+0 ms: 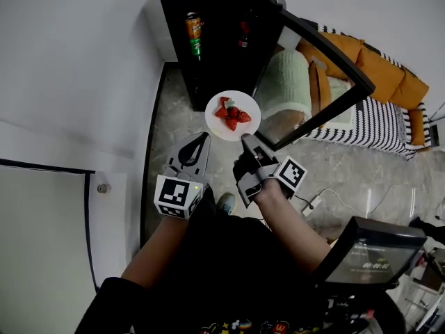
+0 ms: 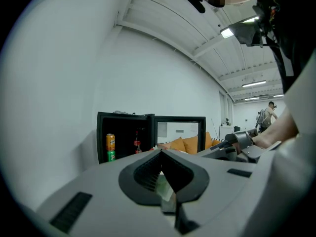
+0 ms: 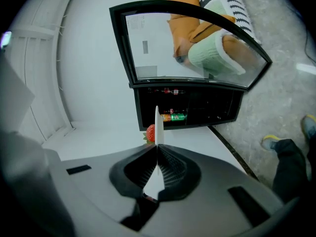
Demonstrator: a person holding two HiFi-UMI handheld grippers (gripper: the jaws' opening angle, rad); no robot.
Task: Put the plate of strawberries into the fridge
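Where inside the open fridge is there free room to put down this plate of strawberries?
Bare room shows between the stacked cans at the left wall of the fridge and the red bottle, and seemingly in the dark part below them. Only the cans' corner is crowded.

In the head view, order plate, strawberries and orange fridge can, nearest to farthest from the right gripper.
1. plate: rim held by the right gripper.
2. strawberries: at the plate's middle, just beyond.
3. orange can: inside the open fridge, upper left.
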